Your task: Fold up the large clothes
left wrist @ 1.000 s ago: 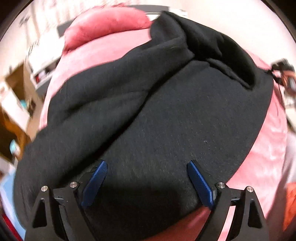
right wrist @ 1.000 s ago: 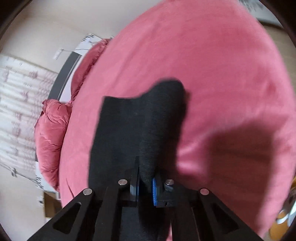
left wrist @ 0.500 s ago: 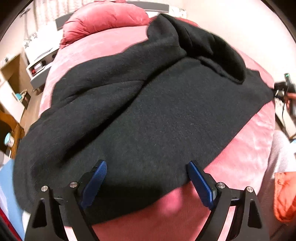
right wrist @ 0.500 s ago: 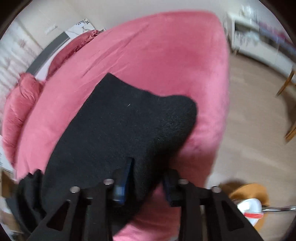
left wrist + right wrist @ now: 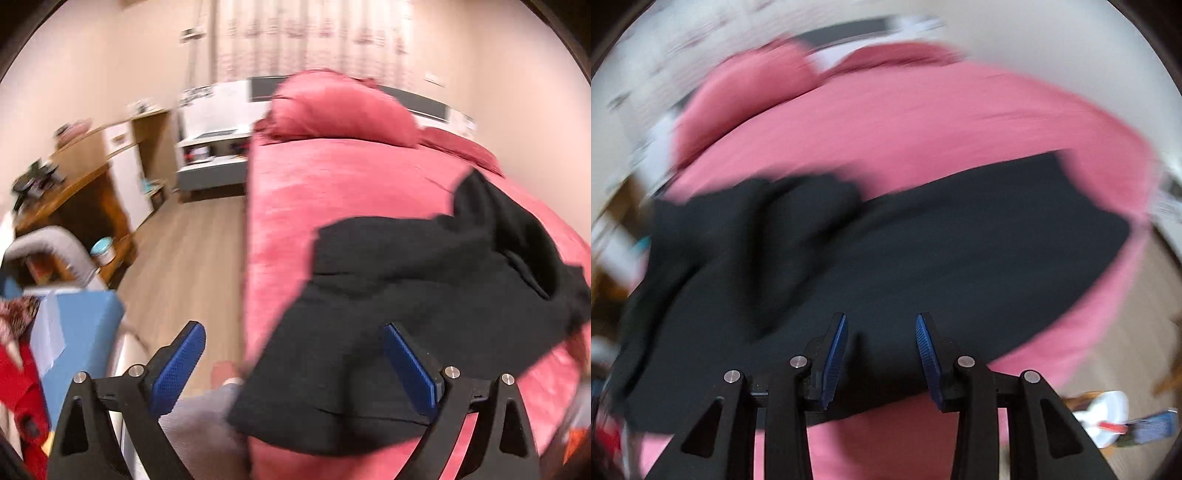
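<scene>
Garment [image 5: 424, 295] lies spread on the bed [image 5: 332, 192], toward its near edge, one end hanging just over the near left corner. Pillow [image 5: 340, 107] at the bed's far end, headboard [image 5: 428, 101] behind it, curtain [image 5: 314, 37] behind that. Floor [image 5: 184, 251] left of the bed. Desk [image 5: 74, 177] along the left wall; low cabinet [image 5: 210, 155] beyond it, probably beside the bed head. In the right wrist view the garment [image 5: 923, 266] runs across the bed [image 5: 905, 122]; blurred.

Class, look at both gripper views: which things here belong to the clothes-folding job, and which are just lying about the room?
Belongs to the job:
- black garment, spread on the bed
- pink bed, the folding surface
- left gripper, open
- right gripper, open, nothing between its pads

Just lying about:
- pillow
- wooden desk
- blue box
- white bottle on the floor
</scene>
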The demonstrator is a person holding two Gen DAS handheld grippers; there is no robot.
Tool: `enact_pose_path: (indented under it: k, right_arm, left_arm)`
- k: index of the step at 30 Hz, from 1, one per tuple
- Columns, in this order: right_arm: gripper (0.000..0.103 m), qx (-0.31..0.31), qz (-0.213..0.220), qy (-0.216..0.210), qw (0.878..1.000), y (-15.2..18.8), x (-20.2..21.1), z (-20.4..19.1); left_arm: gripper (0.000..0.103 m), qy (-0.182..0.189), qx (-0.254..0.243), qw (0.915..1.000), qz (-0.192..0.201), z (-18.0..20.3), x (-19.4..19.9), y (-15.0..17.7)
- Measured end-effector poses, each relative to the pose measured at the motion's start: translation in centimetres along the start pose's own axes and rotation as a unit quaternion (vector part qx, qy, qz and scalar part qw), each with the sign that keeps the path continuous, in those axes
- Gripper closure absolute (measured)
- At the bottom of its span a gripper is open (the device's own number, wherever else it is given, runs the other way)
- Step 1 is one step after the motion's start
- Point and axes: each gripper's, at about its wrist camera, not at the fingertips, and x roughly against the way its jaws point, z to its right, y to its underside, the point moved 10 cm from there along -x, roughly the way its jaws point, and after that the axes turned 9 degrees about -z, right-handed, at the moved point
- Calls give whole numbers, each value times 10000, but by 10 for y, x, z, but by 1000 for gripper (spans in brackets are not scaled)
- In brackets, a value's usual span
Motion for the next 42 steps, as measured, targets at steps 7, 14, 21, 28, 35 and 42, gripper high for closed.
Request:
enact_pose_path:
  k: [7, 14, 21, 28, 35, 42]
  right_arm:
    - [64, 1838, -1449, -1743, 9565, 97, -28, -193]
    - [64, 886, -2708, -2659, 9209, 147, -61, -227]
    - [97, -1535, -2270, -3476, 8967, 115, -101, -217]
    - [97, -369, -1563, -3730, 9138, 87, -16, -231]
    - [90, 141, -2544, -2462, 9351, 141, -65, -195]
    - [69, -113, -1951, -2805, 9398, 118, -60, -183]
  left_arm:
    - [5, 787, 889, 9871, -1071, -37, -46, 28]
    - [23, 1986, 1795, 9529, -1427, -20, -55, 34]
    - [75, 1979, 1143, 9647, -1308, 0, -37, 21]
    - [99, 2168, 1133, 9604, -1333, -8, 9, 23]
    - [100, 1336, 716, 9695, -1926, -14, -15, 74]
    - [16, 1478, 1057, 9804, -759, -13, -22, -31]
